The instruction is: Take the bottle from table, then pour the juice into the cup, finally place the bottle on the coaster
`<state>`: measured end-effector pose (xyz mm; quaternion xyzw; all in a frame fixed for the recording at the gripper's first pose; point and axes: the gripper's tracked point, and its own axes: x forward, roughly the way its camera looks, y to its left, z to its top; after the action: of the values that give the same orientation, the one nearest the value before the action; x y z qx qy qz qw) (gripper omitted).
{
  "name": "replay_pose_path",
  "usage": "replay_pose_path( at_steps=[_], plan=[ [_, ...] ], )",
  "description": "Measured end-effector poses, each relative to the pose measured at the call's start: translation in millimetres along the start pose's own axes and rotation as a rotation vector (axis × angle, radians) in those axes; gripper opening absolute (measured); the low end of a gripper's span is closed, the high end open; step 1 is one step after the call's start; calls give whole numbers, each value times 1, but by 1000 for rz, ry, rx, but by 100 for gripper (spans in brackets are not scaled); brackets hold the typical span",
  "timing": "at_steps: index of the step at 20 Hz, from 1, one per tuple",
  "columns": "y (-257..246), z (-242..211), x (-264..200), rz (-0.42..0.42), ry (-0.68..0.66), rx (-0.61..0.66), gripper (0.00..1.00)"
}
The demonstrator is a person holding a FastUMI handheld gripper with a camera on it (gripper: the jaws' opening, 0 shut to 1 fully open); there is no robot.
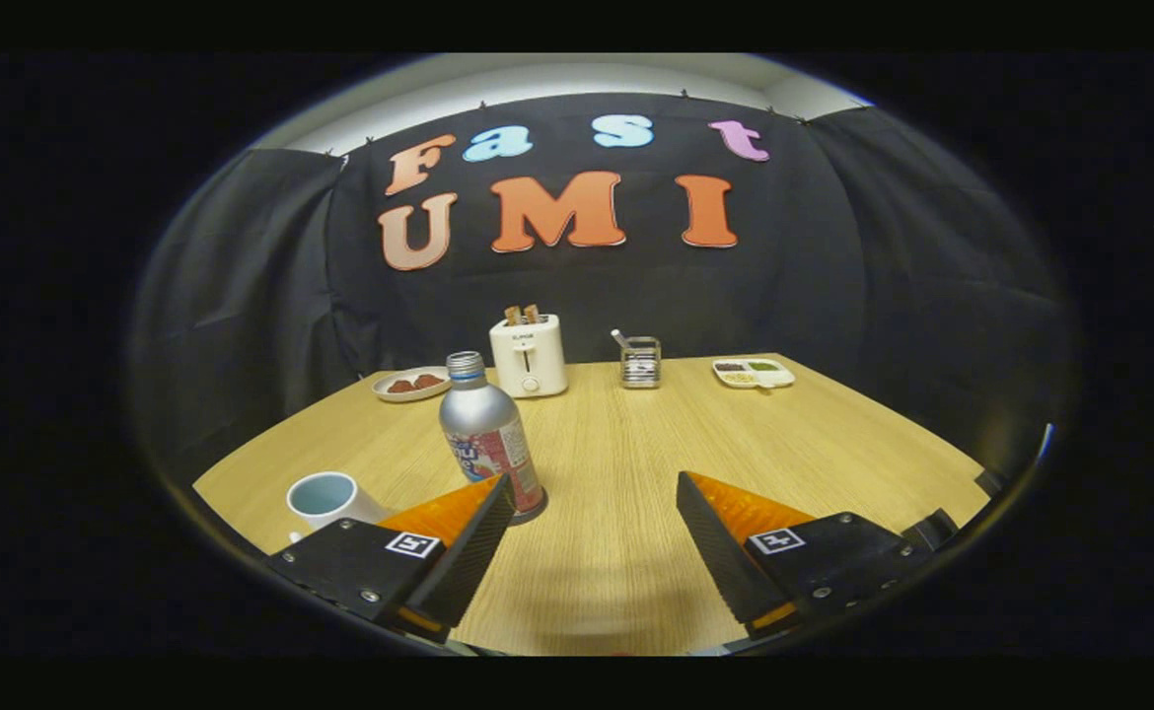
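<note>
A silver metal bottle [489,433] with a red and white label stands upright on the wooden table [695,434], its cap off. It is just ahead of the left finger [459,528], its base partly behind that fingertip. A white cup [324,496] with a pale blue inside stands to the left of the bottle, beside the left finger. My gripper [595,485] is open, with bare table between the fingers; the bottle is left of the gap. The bottle's base rests on a dark round disc [528,516], perhaps a coaster.
At the back of the table stand a white toaster [529,355] with bread in it, a small plate [409,384] with reddish food to its left, a clear holder [640,361], and a divided snack tray [754,372] at the right. Black cloth walls surround the table.
</note>
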<state>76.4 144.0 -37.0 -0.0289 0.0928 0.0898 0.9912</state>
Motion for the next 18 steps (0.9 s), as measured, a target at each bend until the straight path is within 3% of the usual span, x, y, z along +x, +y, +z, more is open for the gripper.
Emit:
replay_pose_path(
  at_steps=[18],
  plan=[
    [7,1,4,-13,5,-29,97]
  ],
)
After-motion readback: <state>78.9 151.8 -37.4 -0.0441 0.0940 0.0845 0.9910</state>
